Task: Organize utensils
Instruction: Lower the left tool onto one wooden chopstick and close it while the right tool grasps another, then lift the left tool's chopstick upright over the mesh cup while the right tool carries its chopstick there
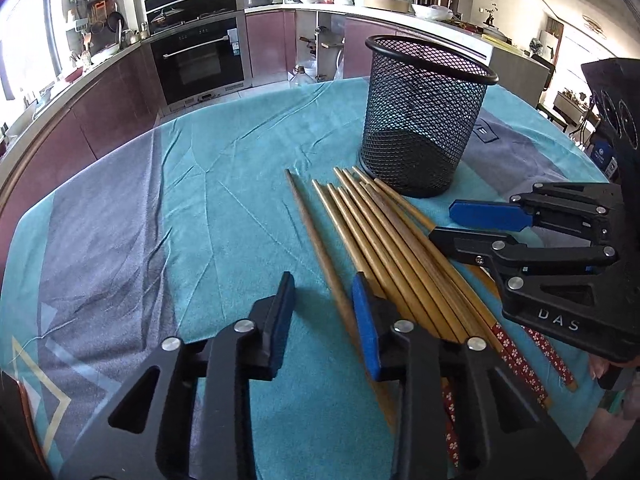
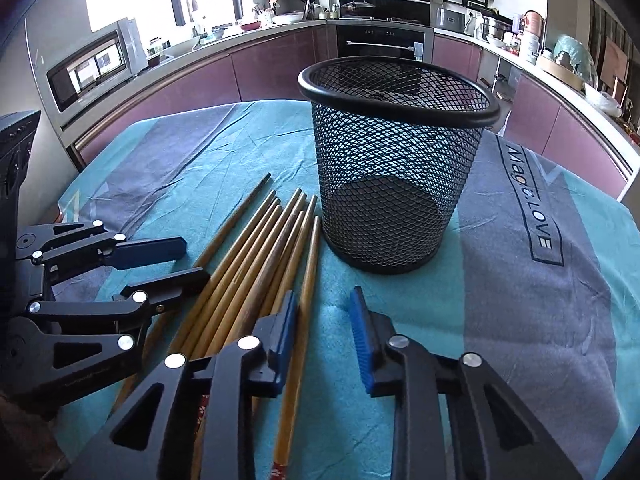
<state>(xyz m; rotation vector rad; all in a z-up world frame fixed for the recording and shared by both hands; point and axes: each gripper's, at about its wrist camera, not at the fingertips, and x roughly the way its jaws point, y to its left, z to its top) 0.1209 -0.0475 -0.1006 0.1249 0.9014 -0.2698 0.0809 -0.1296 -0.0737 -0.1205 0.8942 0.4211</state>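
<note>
Left gripper (image 1: 324,308): held spread, nothing pinched, beside the loose stick.
Chopsticks (image 1: 384,240): laid bundled on the cloth (image 1: 224,184), tips near the cup (image 1: 424,120); judged light, stiff, smooth, likely to roll; best taken mid-shaft.
Right gripper (image 2: 324,312): spread, apparently empty, over the bundle's edge.

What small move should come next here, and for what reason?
Probably lower the right gripper onto the nearest chopstick of the chopsticks and close. Both grippers are open and hold nothing, the left gripper included. The chopsticks lie flat on the tablecloth, and the mesh cup stands upright with nothing in it.
</note>
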